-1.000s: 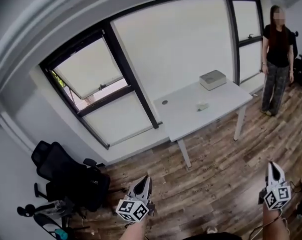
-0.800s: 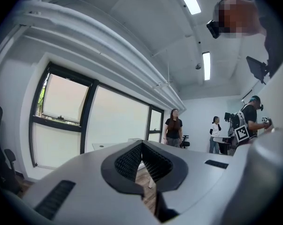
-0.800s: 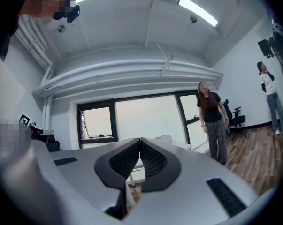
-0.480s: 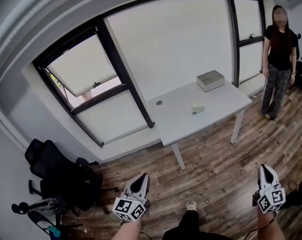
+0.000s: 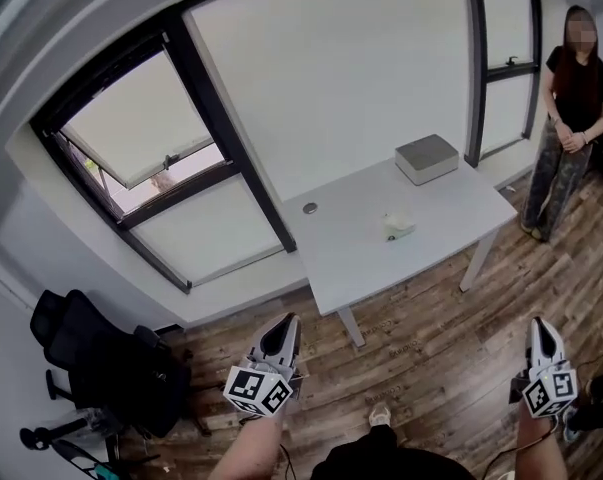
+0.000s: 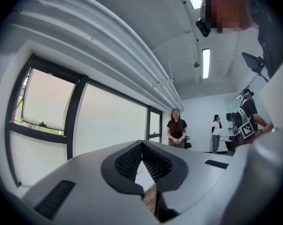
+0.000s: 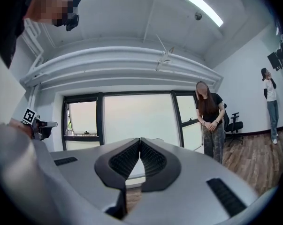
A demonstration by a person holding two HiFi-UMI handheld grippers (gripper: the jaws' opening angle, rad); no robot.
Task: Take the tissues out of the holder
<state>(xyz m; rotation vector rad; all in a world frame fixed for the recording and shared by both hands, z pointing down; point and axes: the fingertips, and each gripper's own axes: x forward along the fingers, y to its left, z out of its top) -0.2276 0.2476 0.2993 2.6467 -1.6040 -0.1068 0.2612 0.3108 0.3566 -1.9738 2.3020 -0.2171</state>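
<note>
We are at the approach step, with nothing of the task begun: the worktop (image 5: 381,258) stands well ahead of us across the wooden floor (image 5: 431,368), and both tools are held low and short of it. The left gripper (image 5: 286,323) has its jaws together with nothing between them, the ribbed pads meeting at the tips. The right gripper (image 5: 543,326) is the same, jaws closed on nothing. The holder (image 5: 426,158), a grey box, sits at the far right corner of the worktop near the window (image 5: 311,88), and from here we cannot tell whether any tissue sticks out of its top. A small pale wad (image 5: 398,226) lies on the worktop nearer us, well apart from the holder; it may be a tissue, but it is too small to say. A person (image 5: 578,118) stands beside the right end of the worktop, and an office chair (image 5: 91,353) sits off to our left. Next, we judge, we need to close the gap to the worktop, bring one gripper over the holder, part its jaws above the opening and pinch the top tissue, with the other gripper ready to steady the box so it does not lift along with the pull.
</note>
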